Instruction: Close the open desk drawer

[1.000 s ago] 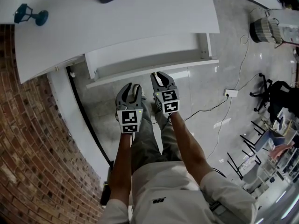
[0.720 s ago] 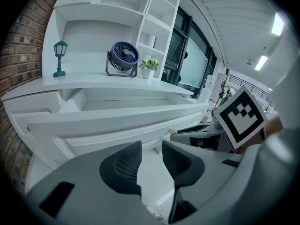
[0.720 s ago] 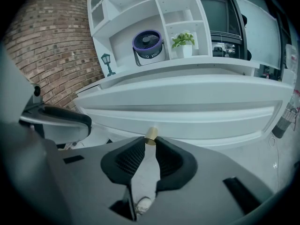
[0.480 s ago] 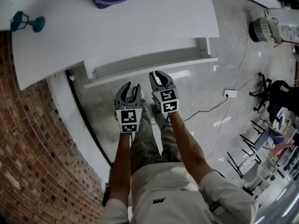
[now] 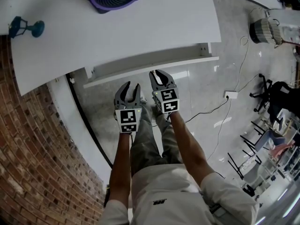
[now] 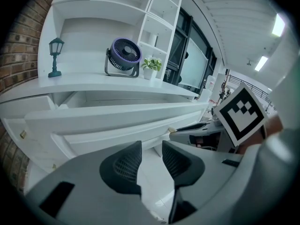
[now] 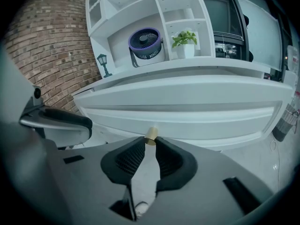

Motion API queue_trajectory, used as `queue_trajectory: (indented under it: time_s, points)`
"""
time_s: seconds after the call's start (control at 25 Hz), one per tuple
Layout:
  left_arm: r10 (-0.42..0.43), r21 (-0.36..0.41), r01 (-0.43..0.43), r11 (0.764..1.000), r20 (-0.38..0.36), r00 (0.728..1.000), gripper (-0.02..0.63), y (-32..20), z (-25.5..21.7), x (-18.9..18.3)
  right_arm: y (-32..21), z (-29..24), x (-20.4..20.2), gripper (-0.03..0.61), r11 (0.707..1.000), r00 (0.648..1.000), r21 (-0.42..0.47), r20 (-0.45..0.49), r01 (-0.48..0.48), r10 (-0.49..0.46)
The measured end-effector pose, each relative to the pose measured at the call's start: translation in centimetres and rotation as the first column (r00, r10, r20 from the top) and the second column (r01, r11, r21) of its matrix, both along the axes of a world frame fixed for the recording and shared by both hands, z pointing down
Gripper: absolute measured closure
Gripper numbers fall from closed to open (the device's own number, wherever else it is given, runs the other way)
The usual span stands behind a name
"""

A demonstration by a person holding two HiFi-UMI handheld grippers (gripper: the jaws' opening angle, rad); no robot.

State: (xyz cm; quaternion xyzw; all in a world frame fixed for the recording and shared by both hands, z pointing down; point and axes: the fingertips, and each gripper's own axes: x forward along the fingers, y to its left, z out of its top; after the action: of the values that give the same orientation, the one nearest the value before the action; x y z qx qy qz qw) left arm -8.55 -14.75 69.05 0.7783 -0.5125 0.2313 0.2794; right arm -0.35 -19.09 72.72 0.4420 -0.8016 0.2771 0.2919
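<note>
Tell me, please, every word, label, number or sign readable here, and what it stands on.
No legible text anywhere.
On the person's pale garment, a small dark mark: too small to read.
On the left gripper and right gripper, black-and-white square markers: patterns, not words.

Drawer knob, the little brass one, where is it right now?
In the right gripper view the brass knob sits at centre on the white drawer front, pinched between the tips of the right gripper.
</note>
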Motion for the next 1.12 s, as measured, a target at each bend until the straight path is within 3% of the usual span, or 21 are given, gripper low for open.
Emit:
queue_trajectory:
  time_s: [1.12]
  points:
    - [0.000, 0.022, 0.001, 1.000, -0.001, 1.000, 0.465, -5.0, 0.6, -1.8, -5.7, 0.0, -1.5, 0.503, 1.000, 1.000, 0.025, 0.000, -0.005, 0.005]
